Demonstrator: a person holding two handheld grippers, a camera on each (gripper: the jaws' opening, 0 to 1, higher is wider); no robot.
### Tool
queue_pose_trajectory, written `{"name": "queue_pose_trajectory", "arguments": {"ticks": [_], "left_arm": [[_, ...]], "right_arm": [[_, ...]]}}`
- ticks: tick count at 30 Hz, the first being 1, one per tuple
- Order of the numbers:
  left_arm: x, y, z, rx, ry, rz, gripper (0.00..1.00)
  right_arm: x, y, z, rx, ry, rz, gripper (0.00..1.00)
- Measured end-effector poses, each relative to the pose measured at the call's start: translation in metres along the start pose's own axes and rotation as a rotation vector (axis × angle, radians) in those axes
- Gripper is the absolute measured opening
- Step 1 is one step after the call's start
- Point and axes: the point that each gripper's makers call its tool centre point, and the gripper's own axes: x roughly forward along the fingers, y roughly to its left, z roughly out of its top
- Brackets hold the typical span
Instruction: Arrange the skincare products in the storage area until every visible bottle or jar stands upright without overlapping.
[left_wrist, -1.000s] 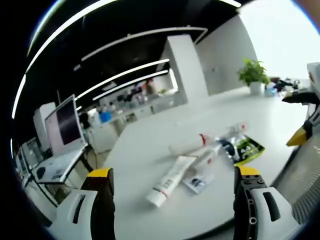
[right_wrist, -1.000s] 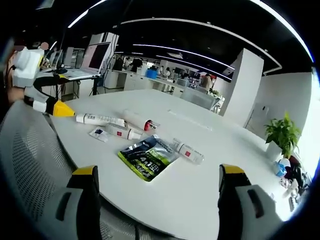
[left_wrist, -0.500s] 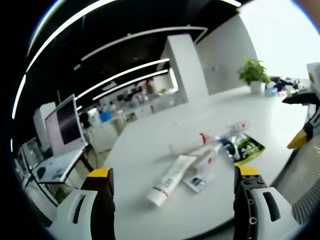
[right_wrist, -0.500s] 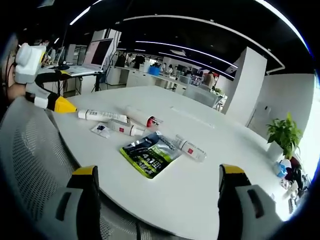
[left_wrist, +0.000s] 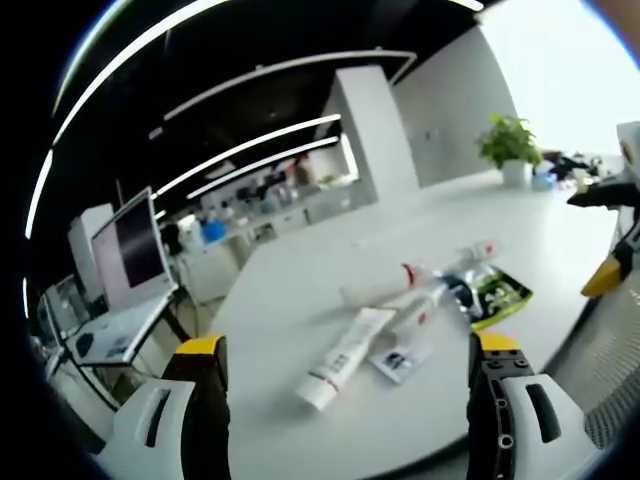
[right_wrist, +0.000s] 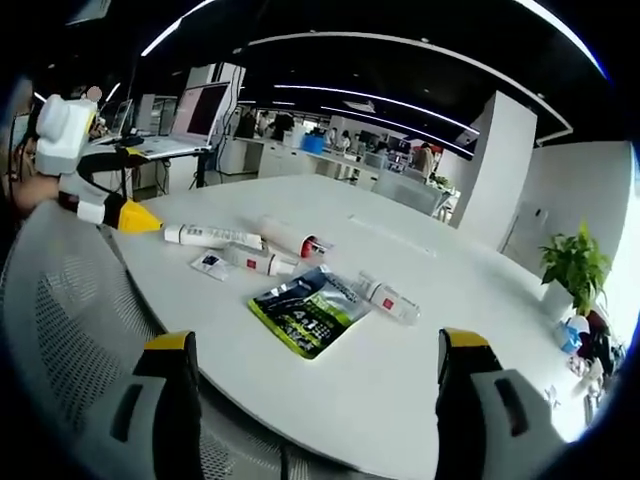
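Note:
Several skincare items lie flat on a white round table (left_wrist: 300, 270). In the left gripper view I see a large white tube (left_wrist: 340, 360), a small sachet (left_wrist: 398, 362), a slim tube (left_wrist: 420, 313), a white bottle with a red cap (left_wrist: 385, 287), a clear bottle (left_wrist: 470, 255) and a green-black pouch (left_wrist: 495, 295). The right gripper view shows the large tube (right_wrist: 212, 236), sachet (right_wrist: 210, 263), slim tube (right_wrist: 255, 260), red-capped bottle (right_wrist: 290, 238), pouch (right_wrist: 308, 310) and clear bottle (right_wrist: 388, 297). My left gripper (left_wrist: 345, 400) and right gripper (right_wrist: 310, 400) are open, empty, and short of the table.
A grey mesh chair back (right_wrist: 70, 330) stands between my right gripper and the table edge. The other gripper's yellow tip enters each view (left_wrist: 610, 272) (right_wrist: 130, 218). A potted plant (right_wrist: 572, 270) sits at the far edge; a laptop (right_wrist: 185, 125) stands on a stand beyond the table.
Both cameras drifted slightly; the right gripper view slid a little so the items sit further right. No item on the table has moved, and both jaws stay apart.

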Motion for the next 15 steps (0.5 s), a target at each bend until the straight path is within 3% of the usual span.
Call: {"name": "queue_pose_trajectory", "arguments": {"ticks": [2, 8, 12, 15], "left_arm": [[-0.001, 0.001, 0.004, 0.004, -0.023, 0.009, 0.97], [-0.002, 0.003, 0.004, 0.0, -0.025, 0.021, 0.97], [-0.003, 0.003, 0.006, -0.008, -0.037, 0.016, 0.97], [-0.002, 0.003, 0.006, -0.008, -0.036, 0.017, 0.97]], "right_arm": [[-0.001, 0.008, -0.002, 0.036, 0.022, 0.052, 1.0], [-0.003, 0.006, 0.003, 0.067, 0.02, 0.072, 1.0], [0.0, 0.006, 0.001, -0.056, 0.083, 0.104, 1.0], [0.007, 0.006, 0.014, -0.053, 0.069, 0.145, 1.0]]}}
